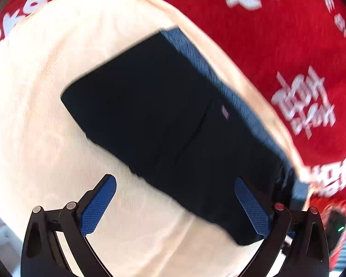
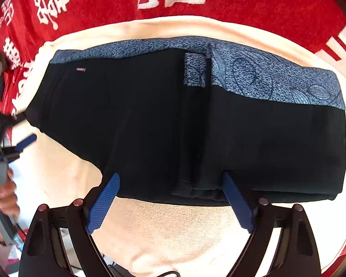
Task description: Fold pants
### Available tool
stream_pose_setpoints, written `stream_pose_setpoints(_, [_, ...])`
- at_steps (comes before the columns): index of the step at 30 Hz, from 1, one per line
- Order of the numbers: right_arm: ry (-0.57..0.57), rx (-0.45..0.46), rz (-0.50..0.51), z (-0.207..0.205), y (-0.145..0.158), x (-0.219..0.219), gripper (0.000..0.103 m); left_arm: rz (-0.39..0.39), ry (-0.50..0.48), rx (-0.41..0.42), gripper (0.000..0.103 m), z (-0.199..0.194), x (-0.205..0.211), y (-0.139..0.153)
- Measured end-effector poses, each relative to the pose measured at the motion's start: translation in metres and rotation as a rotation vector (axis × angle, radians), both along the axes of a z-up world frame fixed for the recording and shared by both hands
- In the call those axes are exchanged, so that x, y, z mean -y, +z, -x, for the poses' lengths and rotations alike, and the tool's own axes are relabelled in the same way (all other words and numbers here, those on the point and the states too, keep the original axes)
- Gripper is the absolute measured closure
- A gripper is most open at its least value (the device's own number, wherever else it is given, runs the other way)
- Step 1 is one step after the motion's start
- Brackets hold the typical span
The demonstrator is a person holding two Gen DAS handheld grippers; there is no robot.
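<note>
Here are the black pants (image 2: 168, 124), folded into a compact block and lying flat on a cream towel (image 2: 163, 228), which itself is spread over a red cloth with white characters (image 2: 253, 7). From the right wrist camera, the right gripper (image 2: 170, 180) has its blue-padded fingers (image 2: 103, 203) spread wide with nothing between them, and the near edge of the folded pants sits right at the fingertips, just ahead of them. A blue patterned waistband (image 2: 276, 80) runs along the far side of the bundle, away from this claw. A narrow overlapping fold runs straight out from between the fingers towards that band. A tiny label (image 2: 80, 69) shows far ahead and to the left of the claw.

Off to the left side of the right claw, the left gripper (image 2: 26, 142) comes into view, a blue pad showing, gripped by a bare hand (image 2: 7, 198).

Over to the left wrist camera: the left gripper (image 1: 175, 180) is spread open too, holding nothing. The pants (image 1: 163, 120) lie ahead and stretch diagonally, with the right-hand finger (image 1: 251, 210) over dark fabric and the left-hand finger (image 1: 96, 207) over bare cream towel (image 1: 46, 115). This view is smeared with motion blur, so whether that pad actually touches the cloth is hard to call. The waistband (image 1: 196, 57) edges the far right side of the bundle, with the red cloth (image 1: 276, 34) beyond.
</note>
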State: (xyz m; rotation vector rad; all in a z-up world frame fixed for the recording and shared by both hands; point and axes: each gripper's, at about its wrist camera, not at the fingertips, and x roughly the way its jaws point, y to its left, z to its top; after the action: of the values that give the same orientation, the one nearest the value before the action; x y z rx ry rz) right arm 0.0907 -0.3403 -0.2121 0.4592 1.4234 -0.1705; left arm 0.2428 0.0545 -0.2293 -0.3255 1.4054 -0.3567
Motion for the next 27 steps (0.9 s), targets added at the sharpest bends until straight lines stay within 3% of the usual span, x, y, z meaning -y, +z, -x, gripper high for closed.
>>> stream_pose_setpoints(2, [0.009, 0.003, 0.0, 0.0, -0.001, -0.001, 0.01, 0.079, 0.085, 0.002, 0.0, -0.005, -0.016, 0.0])
stream_pose_setpoints(5, [0.021, 0.001, 0.006, -0.001, -0.002, -0.003, 0.008, 0.178, 0.168, -0.059, 0.0, -0.015, -0.037, -0.014])
stream_pose_setpoints(10, [0.036, -0.001, 0.005, -0.003, -0.004, -0.005, 0.006, 0.324, 0.184, -0.074, 0.0, -0.007, -0.038, -0.022])
stream_pose_setpoints(15, [0.05, -0.001, -0.004, -0.001, -0.004, -0.005, 0.006, 0.337, 0.218, -0.068, 0.0, -0.015, -0.037, -0.036])
stream_pose_setpoints(19, [0.051, 0.004, -0.006, 0.001, -0.005, -0.006, 0.006, 0.332, 0.183, -0.014, 0.0, -0.022, -0.025, -0.023])
stream_pose_setpoints(22, [0.047, 0.006, -0.006, 0.002, -0.005, -0.006, 0.006, 0.228, 0.121, 0.013, 0.0, -0.028, -0.011, -0.028])
stream_pose_setpoints(27, [0.049, -0.001, -0.015, -0.001, -0.002, -0.003, 0.006, 0.122, 0.113, 0.035, 0.001, -0.03, 0.009, -0.031])
